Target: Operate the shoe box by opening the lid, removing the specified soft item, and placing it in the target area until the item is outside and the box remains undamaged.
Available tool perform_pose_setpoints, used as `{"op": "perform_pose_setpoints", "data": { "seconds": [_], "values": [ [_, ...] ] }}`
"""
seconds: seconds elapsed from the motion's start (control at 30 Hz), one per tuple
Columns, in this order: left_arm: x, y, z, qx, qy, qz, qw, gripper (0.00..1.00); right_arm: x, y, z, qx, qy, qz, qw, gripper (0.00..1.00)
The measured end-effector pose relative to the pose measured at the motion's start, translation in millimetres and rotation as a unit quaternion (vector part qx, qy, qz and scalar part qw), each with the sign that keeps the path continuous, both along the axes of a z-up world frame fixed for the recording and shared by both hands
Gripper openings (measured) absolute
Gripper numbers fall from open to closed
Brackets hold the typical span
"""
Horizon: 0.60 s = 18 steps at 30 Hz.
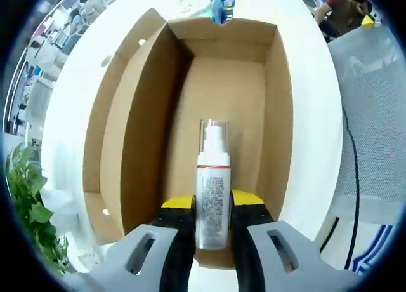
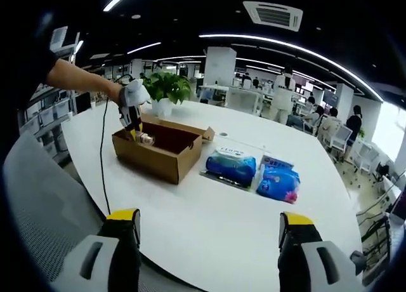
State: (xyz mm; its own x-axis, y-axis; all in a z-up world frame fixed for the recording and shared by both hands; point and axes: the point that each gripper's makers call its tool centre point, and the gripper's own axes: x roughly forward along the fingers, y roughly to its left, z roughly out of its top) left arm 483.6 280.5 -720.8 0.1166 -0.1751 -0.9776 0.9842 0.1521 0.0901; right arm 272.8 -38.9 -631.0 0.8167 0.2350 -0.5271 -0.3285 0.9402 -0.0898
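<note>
Left gripper view: left gripper (image 1: 212,225) was clamped on a white spray bottle (image 1: 213,197), held upright above the open shoe box (image 1: 143,139); the bottle was the one item in the jaws and the box floor beneath looked bare. One box, lid flap folded out to its left side. To do this step well: lift straight up, keep the bottle off the cardboard walls, don't drag the box along the table.

Right gripper view: right gripper (image 2: 209,241) was spread wide, holding nothing, hovering off the near edge of the white table (image 2: 209,222). The box sat toward the far left edge, two blue soft packs (image 2: 254,171) just beside it toward mid-table, one potted plant (image 2: 166,89) behind.
</note>
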Motion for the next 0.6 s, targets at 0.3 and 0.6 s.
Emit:
{"op": "perform_pose_setpoints", "data": {
  "seconds": [0.3, 0.6],
  "values": [
    [-2.4, -12.6, 19.4, -0.028, -0.003, 0.005, 0.9996, 0.17, -0.3, 2.2, 0.4, 0.003, 0.000, 0.005, 1.0000, 0.90],
    [-12.3, -23.4, 39.8, -0.051, -0.003, 0.002, 0.9987, 0.17, -0.2, 8.8, 5.5, -0.001, -0.008, 0.025, 0.9997, 0.90]
  ]
}}
